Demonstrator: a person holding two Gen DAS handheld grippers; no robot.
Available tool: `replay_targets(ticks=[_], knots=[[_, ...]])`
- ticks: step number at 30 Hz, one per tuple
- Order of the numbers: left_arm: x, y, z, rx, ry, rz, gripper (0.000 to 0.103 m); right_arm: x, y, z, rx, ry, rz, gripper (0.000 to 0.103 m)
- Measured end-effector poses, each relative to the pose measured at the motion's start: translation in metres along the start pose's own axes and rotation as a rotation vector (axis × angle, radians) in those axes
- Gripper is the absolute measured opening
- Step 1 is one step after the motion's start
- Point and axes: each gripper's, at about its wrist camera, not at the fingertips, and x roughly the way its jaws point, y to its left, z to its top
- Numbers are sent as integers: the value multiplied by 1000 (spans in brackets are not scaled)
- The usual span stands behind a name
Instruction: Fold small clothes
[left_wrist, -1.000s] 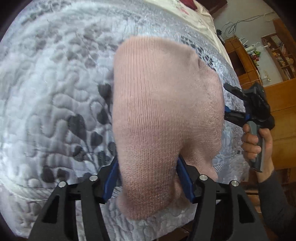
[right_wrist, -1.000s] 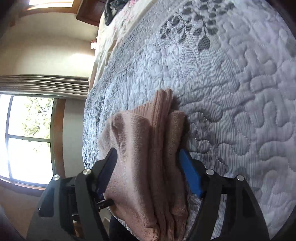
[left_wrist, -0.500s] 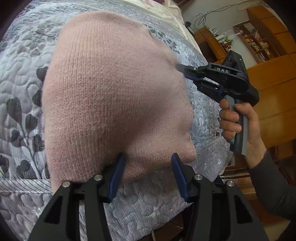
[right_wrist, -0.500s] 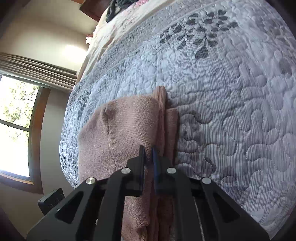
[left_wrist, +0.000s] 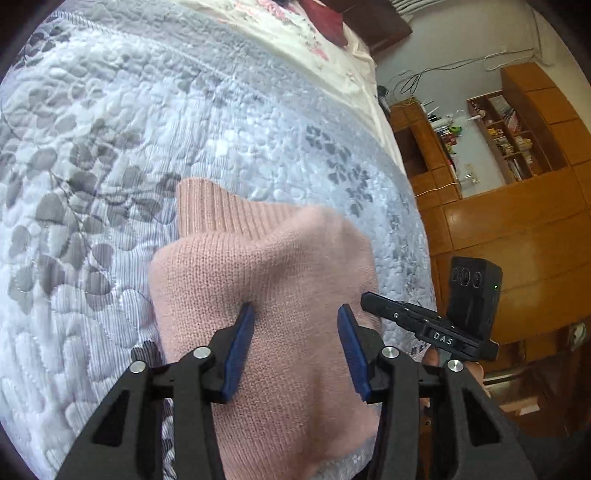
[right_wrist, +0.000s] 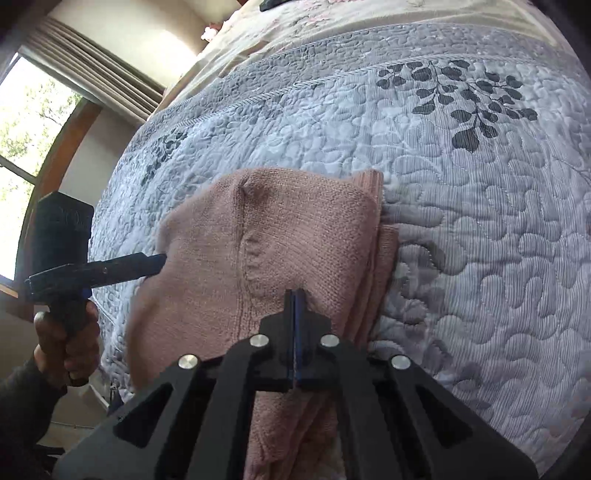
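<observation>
One ribbed pink knit (left_wrist: 280, 280) on quilted bedspread (left_wrist: 110, 155).

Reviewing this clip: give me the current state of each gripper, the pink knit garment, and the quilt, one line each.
left gripper: open, blue pads straddling the garment's top layer.
right gripper: shut, tips pressed together at the knit near a seam; whether fabric is pinched cannot be told.
pink knit garment: folded into layers, lying on the bed, ribbed edge sticking out at the far side.
quilt: spread flat under the garment.
</observation>
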Motion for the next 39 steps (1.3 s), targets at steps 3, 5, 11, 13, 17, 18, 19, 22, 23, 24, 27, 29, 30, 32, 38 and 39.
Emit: replay_targets(ticks=[3, 5, 11, 13, 17, 18, 19, 22, 23, 24, 27, 29, 30, 32, 38, 39], knots=[[-3, -13, -1, 42, -2, 48, 38, -10, -8, -2, 50, -9, 16, 0], [-23, -25, -8, 75, -34, 38, 39, -25, 9, -7, 6, -25, 13, 7], [-35, -31, -56, 187, 9, 124, 36, -18, 33, -43, -110, 80, 14, 0], [-22, -24, -62, 192, 15, 152, 28, -9, 25, -49, -137, 87, -35, 0], [-16, -40, -62, 247, 10, 230, 26, -15, 23, -50, -111, 78, -75, 0], [-21, -47, -64, 265, 5, 242, 26, -19, 29, -51, -123, 78, -87, 0], [-31, -54, -67, 276, -8, 223, 27, -25, 37, -54, -135, 77, -81, 2], [-51, -65, -87, 317, -39, 202, 27, -36, 64, -72, -207, 77, -52, 2], [-46, -60, -90, 308, -22, 239, 27, -34, 67, -78, -227, 86, -65, 3], [-36, -50, -92, 280, 9, 291, 27, -27, 66, -84, -237, 103, -95, 2], [-23, -41, -97, 257, 18, 318, 25, -5, 45, -95, -223, 144, -189, 0], [-28, -56, -100, 299, 7, 352, 27, -11, 43, -97, -191, 131, -186, 0], [-36, -62, -103, 308, -3, 334, 28, -18, 47, -99, -191, 120, -187, 0], [-56, -70, -116, 315, -32, 261, 29, -35, 58, -104, -193, 91, -159, 5], [-22, -34, -151, 210, 57, 340, 30, -14, 66, -134, -232, 156, -187, 0], [-18, -30, -153, 196, 57, 340, 30, -10, 60, -138, -222, 158, -196, 0]])
